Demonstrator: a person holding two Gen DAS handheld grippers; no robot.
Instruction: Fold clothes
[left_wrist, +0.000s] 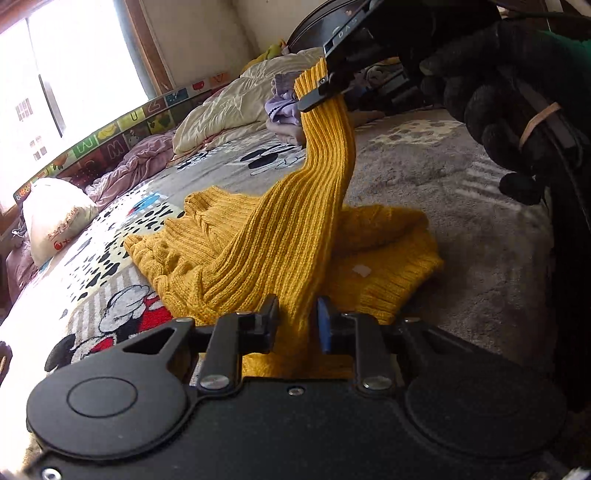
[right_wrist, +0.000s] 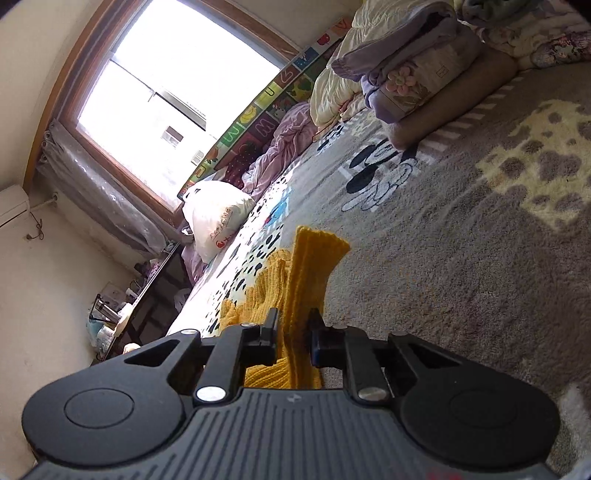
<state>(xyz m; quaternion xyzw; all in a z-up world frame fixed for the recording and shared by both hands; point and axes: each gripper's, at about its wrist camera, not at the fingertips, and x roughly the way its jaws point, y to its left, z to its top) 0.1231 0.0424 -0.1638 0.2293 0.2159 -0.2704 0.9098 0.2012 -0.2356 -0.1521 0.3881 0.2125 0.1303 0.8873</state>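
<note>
A mustard-yellow knitted sweater (left_wrist: 229, 243) lies bunched on the bed blanket. Its ribbed sleeve (left_wrist: 314, 192) is stretched up and away from the body. My left gripper (left_wrist: 297, 325) is shut on the near part of the sleeve, low over the sweater. My right gripper (left_wrist: 321, 88) is shut on the sleeve's cuff end, raised above the bed at the upper right of the left wrist view. In the right wrist view my right gripper (right_wrist: 293, 332) pinches the yellow sleeve (right_wrist: 310, 273), with the cuff sticking out past the fingers.
A grey cartoon-print blanket (left_wrist: 461, 221) covers the bed. A cream quilt (left_wrist: 225, 110) and a lilac folded pile (right_wrist: 406, 74) lie at the far end. A white plastic bag (left_wrist: 55, 218) and a pink sheet (left_wrist: 136, 162) sit by the window-side edge.
</note>
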